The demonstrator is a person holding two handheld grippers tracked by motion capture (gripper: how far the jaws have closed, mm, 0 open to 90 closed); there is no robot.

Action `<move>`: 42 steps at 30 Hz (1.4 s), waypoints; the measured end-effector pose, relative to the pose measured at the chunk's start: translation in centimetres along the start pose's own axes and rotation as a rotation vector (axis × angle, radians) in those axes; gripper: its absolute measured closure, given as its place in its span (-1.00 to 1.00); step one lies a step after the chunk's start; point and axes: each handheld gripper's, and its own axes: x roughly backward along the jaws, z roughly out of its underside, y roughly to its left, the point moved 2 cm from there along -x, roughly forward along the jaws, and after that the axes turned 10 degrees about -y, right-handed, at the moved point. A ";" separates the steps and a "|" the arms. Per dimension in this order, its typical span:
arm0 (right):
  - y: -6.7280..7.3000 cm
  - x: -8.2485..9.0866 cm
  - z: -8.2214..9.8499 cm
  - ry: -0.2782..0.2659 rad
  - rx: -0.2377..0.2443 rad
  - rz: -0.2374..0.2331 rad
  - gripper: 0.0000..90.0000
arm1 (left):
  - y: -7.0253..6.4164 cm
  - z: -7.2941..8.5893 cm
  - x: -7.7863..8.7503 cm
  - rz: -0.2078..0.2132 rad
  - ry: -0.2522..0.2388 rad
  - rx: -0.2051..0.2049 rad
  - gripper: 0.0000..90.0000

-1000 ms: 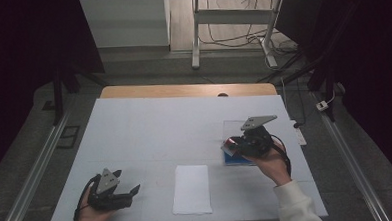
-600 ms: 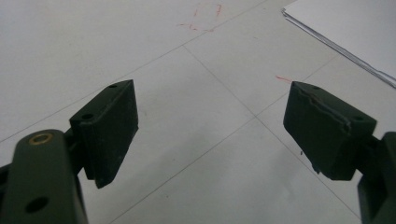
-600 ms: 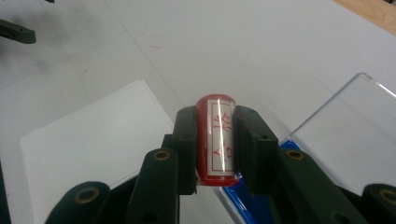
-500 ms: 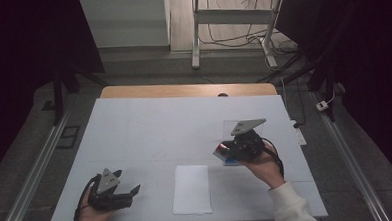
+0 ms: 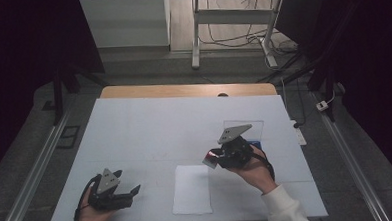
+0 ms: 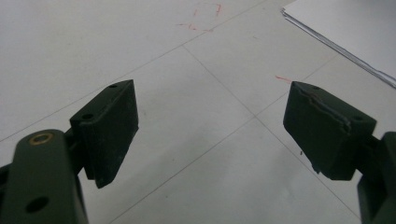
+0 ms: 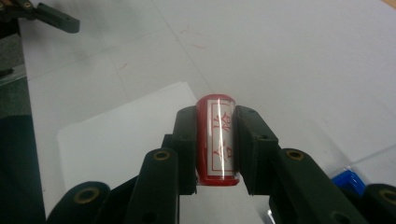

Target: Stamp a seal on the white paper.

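While left jaws gape, right jaws grip red stamp (image 7: 215, 140) beside paper's (image 5: 191, 190) edge.

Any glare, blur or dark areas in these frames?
Right gripper view: a glare streak crosses the red cylindrical stamp's white label in the right gripper, characters readable. Left gripper view: open left gripper soft, white table sharper. High view: table evenly lit, surroundings dark.

The red stamp (image 7: 216, 140) bore a white label with red Chinese characters, reading 合格. Faint red marks on the worktop (image 7: 299, 56) were illegible.
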 end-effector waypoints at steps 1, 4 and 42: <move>0.2 -0.1 -0.1 0.002 0.007 -0.006 0.56 | 0.0 0.0 0.0 0.000 0.000 -0.001 -0.60; 0.8 -0.5 -0.2 0.010 0.024 -0.021 0.56 | 0.0 0.0 0.0 0.001 0.000 0.000 -0.60; 5.7 -5.3 0.5 0.126 0.123 -0.135 0.56 | -0.1 0.0 0.0 0.003 0.000 -0.002 -0.60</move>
